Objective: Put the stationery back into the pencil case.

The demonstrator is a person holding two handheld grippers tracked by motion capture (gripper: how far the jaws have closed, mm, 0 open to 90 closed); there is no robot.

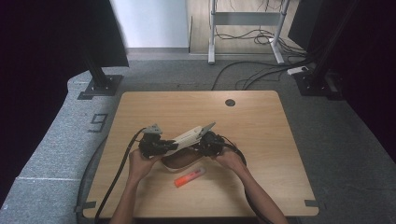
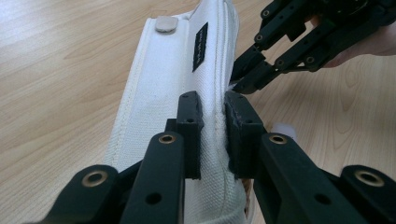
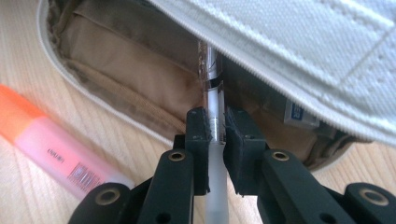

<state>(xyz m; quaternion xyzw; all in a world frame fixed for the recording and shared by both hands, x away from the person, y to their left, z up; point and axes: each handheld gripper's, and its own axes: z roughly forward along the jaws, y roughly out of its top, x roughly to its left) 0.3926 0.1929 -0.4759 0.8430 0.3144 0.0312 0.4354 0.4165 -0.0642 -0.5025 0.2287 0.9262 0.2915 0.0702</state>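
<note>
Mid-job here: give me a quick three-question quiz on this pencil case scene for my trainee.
1. What does the right gripper clamp?
2. True or false: the orange highlighter is already inside the pencil case.
3. The left gripper pinches: A) the white flap of the case, B) the highlighter, C) nothing.

Key:
1. A clear pen, its tip pointed into the open case.
2. False; it lies on the table beside the case.
3. A.
</note>
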